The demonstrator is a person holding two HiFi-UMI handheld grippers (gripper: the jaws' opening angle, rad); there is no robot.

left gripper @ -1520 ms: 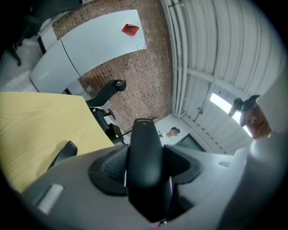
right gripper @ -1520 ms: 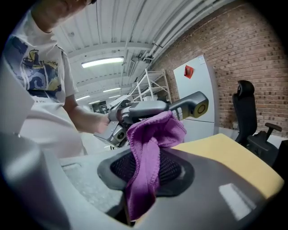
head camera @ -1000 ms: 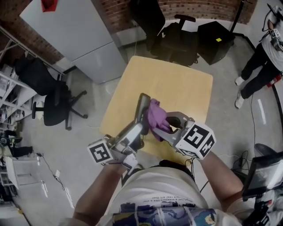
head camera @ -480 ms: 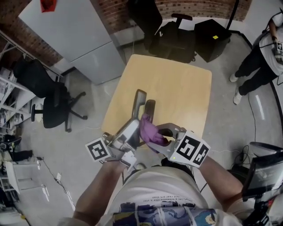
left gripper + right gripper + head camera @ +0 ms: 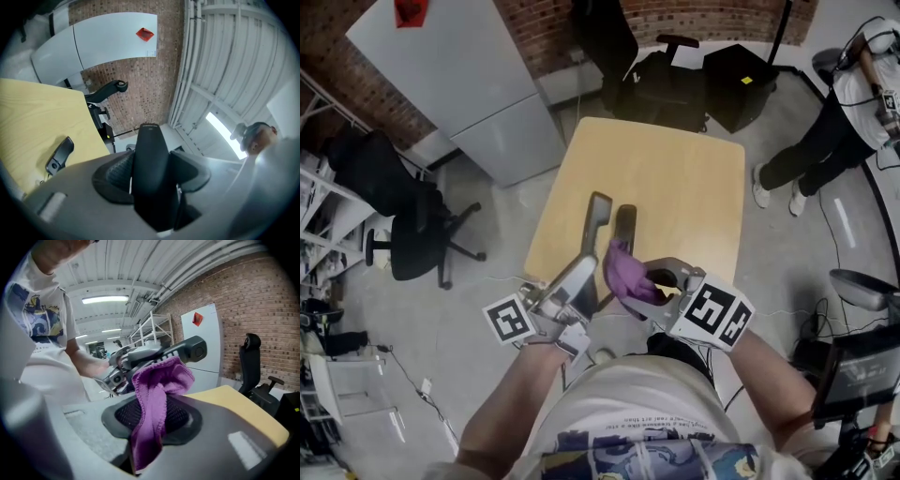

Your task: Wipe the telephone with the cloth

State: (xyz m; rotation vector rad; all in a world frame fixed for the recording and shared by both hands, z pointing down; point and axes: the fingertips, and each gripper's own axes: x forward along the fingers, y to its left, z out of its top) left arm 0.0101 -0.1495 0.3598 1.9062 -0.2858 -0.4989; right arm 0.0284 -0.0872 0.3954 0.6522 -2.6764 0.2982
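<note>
My left gripper (image 5: 584,270) is shut on the lower end of a dark telephone handset (image 5: 596,217), which it holds tilted up over the wooden table (image 5: 675,178). In the left gripper view the handset (image 5: 150,164) is clamped between both pads. The right gripper (image 5: 654,281) is shut on a purple cloth (image 5: 625,272), which hangs bunched beside the handset's lower part. In the right gripper view the cloth (image 5: 157,394) touches the underside of the handset (image 5: 180,350). A second dark telephone part (image 5: 623,228) lies flat on the table (image 5: 33,122), also seen as a dark part (image 5: 60,154).
A white cabinet (image 5: 459,70) stands to the left beyond the table. Black office chairs (image 5: 661,75) and a black box (image 5: 745,84) are behind it, another chair (image 5: 417,230) at the left. A person (image 5: 839,112) stands at the far right.
The right gripper has drawn the cloth down along the handset toward me. The dark part on the table, covered by the cloth before, now shows. The left gripper has kept its hold.
</note>
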